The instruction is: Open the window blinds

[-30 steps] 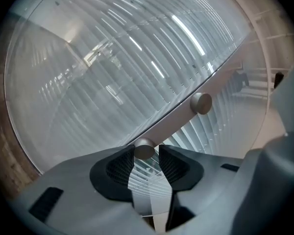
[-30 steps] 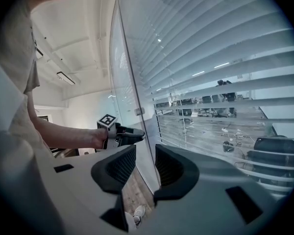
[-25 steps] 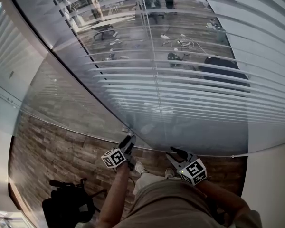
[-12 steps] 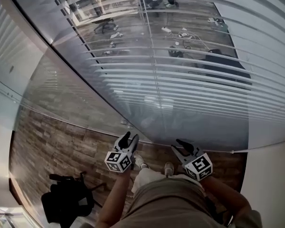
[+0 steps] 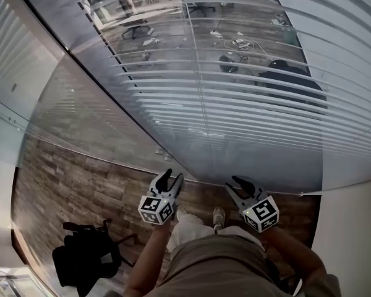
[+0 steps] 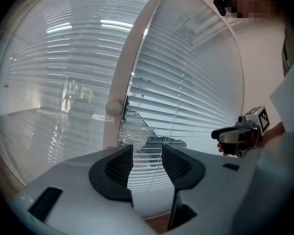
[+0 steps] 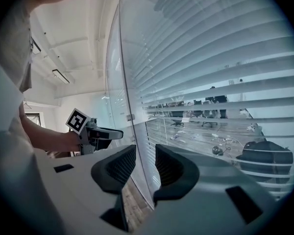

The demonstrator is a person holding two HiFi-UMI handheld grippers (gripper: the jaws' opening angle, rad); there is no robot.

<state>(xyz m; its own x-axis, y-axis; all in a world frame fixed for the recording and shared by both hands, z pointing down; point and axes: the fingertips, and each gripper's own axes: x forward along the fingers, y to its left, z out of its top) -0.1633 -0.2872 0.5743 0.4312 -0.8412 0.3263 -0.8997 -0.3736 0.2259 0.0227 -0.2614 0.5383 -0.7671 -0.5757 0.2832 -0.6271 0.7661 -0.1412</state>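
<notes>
White blinds appear to sit behind a glass pane in the head view, slats partly tilted. The left gripper and right gripper hover near its lower edge, touching nothing. Left gripper view: jaws apart and empty, aimed just beside a round knob on the frame. Right gripper view: jaws apart and empty, close to the glass. Risk: the slats look unreachable through the pane, and a slipping grip on the small knob would leave them unturned.
</notes>
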